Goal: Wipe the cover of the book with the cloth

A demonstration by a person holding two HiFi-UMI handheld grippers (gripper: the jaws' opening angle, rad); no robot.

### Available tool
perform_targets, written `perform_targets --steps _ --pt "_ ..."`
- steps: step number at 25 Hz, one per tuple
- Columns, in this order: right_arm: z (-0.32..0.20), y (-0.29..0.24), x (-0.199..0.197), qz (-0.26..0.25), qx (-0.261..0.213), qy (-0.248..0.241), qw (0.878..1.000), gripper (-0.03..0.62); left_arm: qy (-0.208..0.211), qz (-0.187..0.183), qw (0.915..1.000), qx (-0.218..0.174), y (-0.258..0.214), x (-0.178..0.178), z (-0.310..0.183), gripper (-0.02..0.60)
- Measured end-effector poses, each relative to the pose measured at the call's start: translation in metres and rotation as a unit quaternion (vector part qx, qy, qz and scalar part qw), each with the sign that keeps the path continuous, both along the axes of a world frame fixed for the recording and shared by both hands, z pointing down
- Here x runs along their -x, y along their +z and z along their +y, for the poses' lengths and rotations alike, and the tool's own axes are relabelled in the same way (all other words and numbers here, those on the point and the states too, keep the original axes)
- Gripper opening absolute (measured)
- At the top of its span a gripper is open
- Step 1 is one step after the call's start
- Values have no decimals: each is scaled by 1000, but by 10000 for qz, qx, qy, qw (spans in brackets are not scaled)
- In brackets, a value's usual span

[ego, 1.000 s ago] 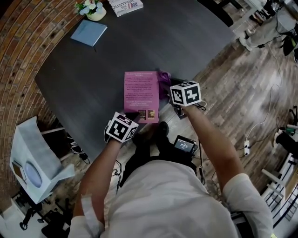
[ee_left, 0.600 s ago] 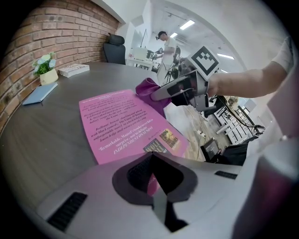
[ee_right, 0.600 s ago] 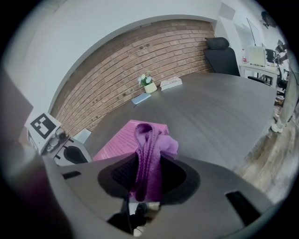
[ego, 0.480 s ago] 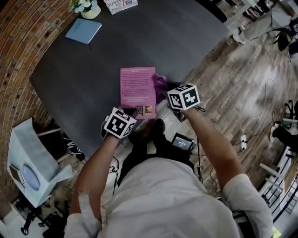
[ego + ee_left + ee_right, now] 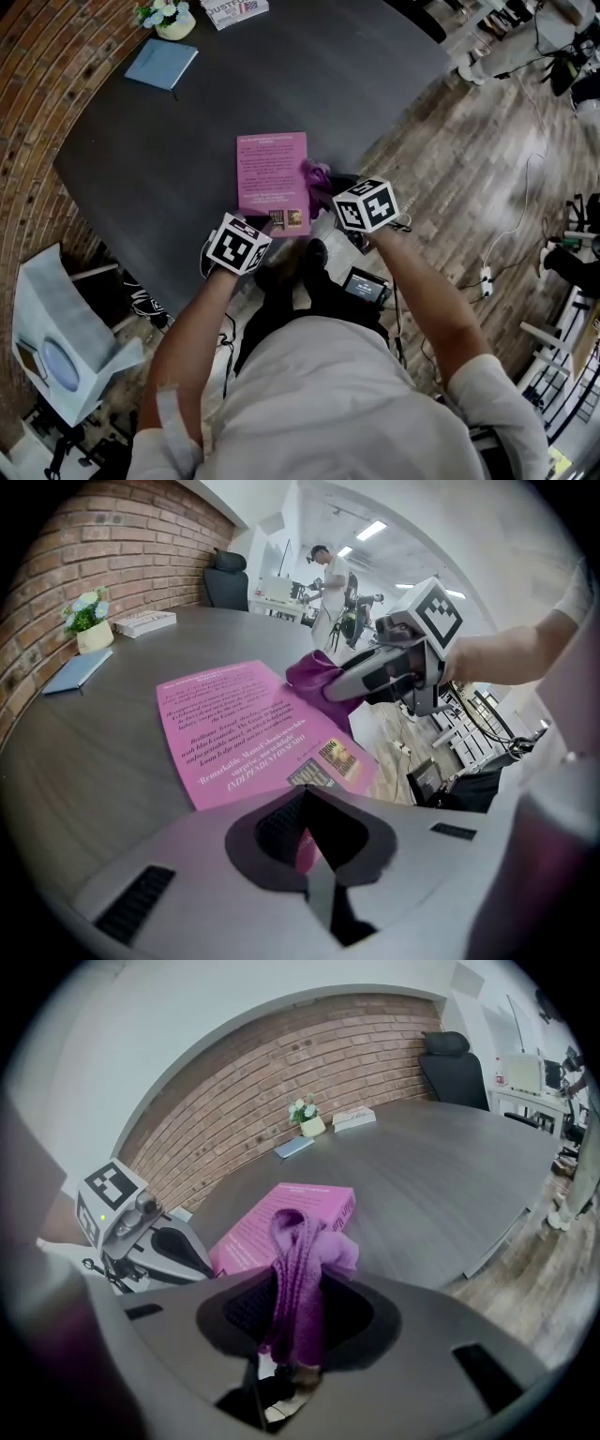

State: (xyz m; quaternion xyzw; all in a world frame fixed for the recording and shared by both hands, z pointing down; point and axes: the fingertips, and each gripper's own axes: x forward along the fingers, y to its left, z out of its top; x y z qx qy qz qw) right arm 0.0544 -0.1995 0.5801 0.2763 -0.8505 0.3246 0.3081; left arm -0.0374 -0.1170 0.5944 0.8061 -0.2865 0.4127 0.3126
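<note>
While nothing on it shifts, table: the dark grey table (image 5: 394,75) carries the book at its near edge.
Book: pink paperback book (image 5: 270,178), flat, near edge clamped in the closed left hand-held gripper (image 5: 307,841).
Cloth: crumpled purple cloth (image 5: 317,174), pinched by the right hand-held gripper (image 5: 292,1330), has slid nearer along the book's right edge; wiping seems under way.
Hidden: whether cloth touches cover.

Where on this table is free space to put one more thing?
The dark grey table is bare between the pink rectangular book and the flat blue notebook, and beyond the book. Crowded: the near edge, with the left hand-held gripper, right hand-held gripper and purple cloth.
</note>
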Motion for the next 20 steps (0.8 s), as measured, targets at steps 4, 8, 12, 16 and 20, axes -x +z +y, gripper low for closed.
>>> perform_targets --steps 4,8,12,16,20 --pt "14 0 -1 32 3 -139 9999 127 26 -3 10000 -19 0 0 1 8" --pt "27 0 -1 22 37 -214 9998 127 34 -17 10000 -47 0 0 0 8" --pt "39 0 -2 19 68 -272 9996 127 47 -26 10000 -70 0 0 0 8" --pt "49 0 -3 9 81 -296 9995 127 54 -34 9999 -85 0 0 1 8" --pt "60 0 -3 56 56 -401 9992 127 55 -69 9999 -115 0 0 1 8"
